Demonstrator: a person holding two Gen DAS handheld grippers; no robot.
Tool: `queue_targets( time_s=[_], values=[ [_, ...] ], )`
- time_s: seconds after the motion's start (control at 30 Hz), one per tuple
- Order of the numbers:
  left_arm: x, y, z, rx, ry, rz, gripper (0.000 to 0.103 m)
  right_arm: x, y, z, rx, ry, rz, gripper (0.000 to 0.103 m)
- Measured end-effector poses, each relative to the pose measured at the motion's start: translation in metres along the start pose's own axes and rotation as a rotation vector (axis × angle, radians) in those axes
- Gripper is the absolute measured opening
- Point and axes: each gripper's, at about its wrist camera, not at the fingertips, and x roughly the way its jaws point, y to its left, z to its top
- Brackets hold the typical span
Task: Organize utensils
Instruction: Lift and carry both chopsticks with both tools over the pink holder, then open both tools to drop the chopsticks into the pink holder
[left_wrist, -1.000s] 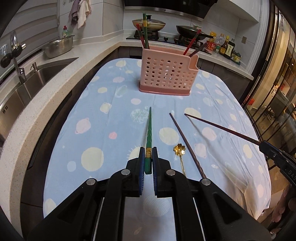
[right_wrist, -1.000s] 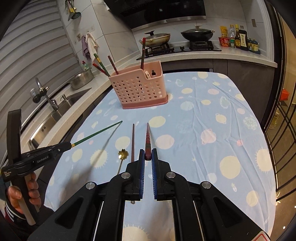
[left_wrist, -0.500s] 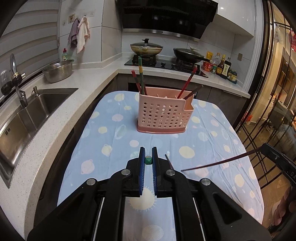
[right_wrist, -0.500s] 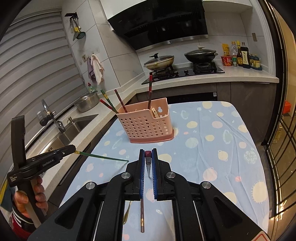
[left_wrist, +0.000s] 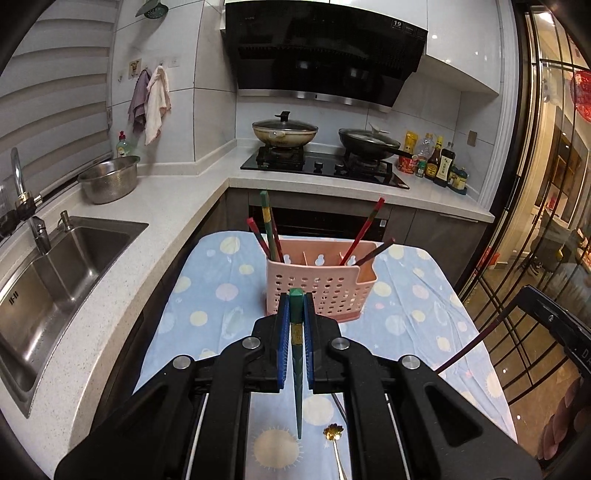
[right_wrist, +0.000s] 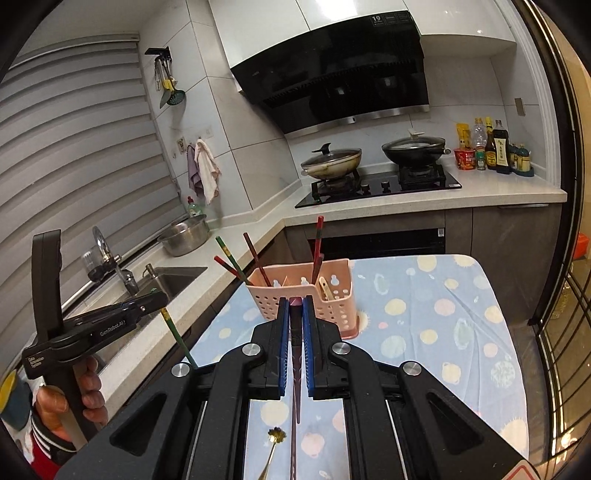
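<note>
My left gripper (left_wrist: 294, 301) is shut on a green chopstick (left_wrist: 296, 380) that hangs tip-down above the table. My right gripper (right_wrist: 294, 304) is shut on a dark red chopstick (right_wrist: 295, 373), also hanging tip-down. Both are raised in front of a pink perforated utensil holder (left_wrist: 321, 286), also seen in the right wrist view (right_wrist: 332, 299), which holds several chopsticks. A gold flower-ended spoon (left_wrist: 334, 435) and a dark chopstick (right_wrist: 293, 454) lie on the cloth below. The left gripper also shows in the right wrist view (right_wrist: 157, 297).
The table carries a blue cloth with pale dots (left_wrist: 221, 295). A steel sink (left_wrist: 55, 266) and counter run along the left. A stove with two pans (left_wrist: 321, 147) and sauce bottles (left_wrist: 439, 166) stand behind. A glass door (left_wrist: 546, 221) is at right.
Both grippers have lifted their chopsticks off the cloth and tilted up, so the chopsticks now hang tip-down and the holder sits lower in view.
</note>
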Motion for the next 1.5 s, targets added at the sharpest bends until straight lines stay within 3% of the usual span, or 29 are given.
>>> queue_targets(
  time_s=[0.47,0.8,1.0,1.5],
  values=[
    [-0.004,-0.012,0.097,0.017,-0.182,-0.018,0.007,0.035,0.022,0.086,-0.041,-0.161,0.022,0.007],
    [0.014,-0.005,0.153,0.008,-0.257,-0.003,0.007,0.08,0.03,0.129,-0.028,-0.196,0.022,0.007],
    [0.037,-0.001,0.164,0.01,-0.251,0.014,0.007,0.113,0.023,0.131,-0.012,-0.162,0.006,0.007],
    [0.092,0.011,0.146,-0.002,-0.153,0.029,0.007,0.165,0.001,0.108,0.009,-0.055,-0.039,0.007]
  ],
)
